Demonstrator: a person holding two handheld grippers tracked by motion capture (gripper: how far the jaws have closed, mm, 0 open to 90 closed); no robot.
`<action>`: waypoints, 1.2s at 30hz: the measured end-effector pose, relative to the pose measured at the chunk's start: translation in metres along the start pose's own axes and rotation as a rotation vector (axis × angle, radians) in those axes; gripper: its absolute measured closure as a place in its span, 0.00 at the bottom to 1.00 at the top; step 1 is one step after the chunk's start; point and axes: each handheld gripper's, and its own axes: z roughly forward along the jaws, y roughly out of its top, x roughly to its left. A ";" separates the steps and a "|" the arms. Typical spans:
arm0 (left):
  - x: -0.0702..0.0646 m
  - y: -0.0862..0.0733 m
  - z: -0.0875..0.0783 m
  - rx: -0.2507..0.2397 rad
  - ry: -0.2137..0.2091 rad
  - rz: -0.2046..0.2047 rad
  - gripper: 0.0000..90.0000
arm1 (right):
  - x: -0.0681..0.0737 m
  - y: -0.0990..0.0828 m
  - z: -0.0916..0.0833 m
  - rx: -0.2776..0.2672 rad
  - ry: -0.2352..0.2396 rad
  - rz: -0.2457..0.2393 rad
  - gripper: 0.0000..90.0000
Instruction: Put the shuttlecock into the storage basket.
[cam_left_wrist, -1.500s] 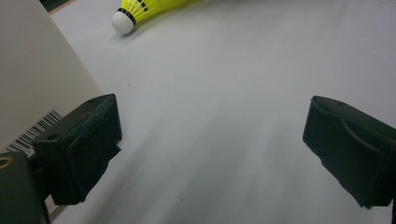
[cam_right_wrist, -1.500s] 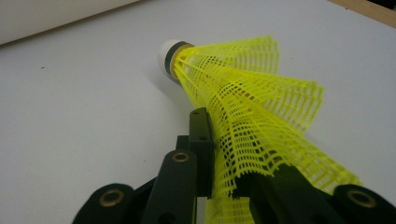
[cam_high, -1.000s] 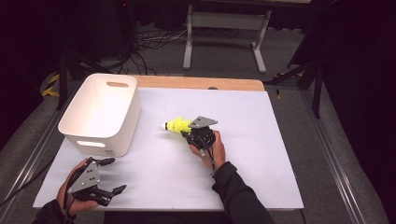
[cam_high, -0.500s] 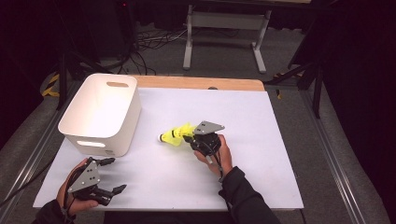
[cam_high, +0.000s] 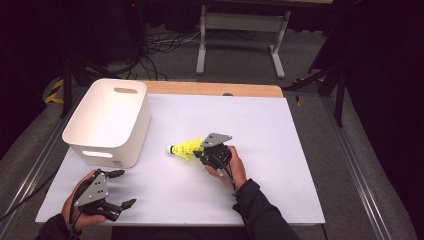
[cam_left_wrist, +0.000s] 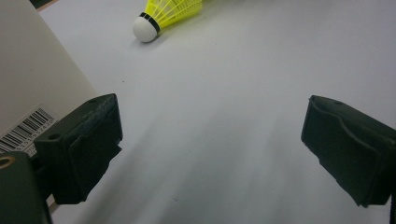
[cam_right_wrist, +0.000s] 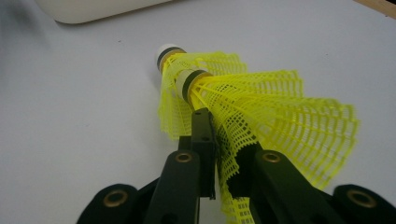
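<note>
Right gripper (cam_high: 200, 149) centre frame, fingers clamped on yellow shuttlecocks (cam_high: 185, 148), angled left; left gripper (cam_high: 122, 189) lower left, fingers apart, resting low.

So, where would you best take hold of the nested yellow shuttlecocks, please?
Probably by the nested yellow shuttlecocks at the mesh skirt, coming from its open end, as the right tool does now. The thin skirt flattens between the jaws, while the round cork noses would likely slip.
</note>
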 end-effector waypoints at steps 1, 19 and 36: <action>0.000 0.000 0.000 0.001 0.000 0.003 0.07 | 0.000 0.000 0.003 0.001 0.002 0.005 0.92; -0.002 0.001 0.000 0.007 -0.001 0.003 0.07 | 0.003 -0.005 0.007 0.015 -0.002 0.019 0.97; -0.003 0.002 0.001 0.005 -0.009 0.004 0.08 | 0.014 -0.002 0.018 0.014 0.069 0.002 0.61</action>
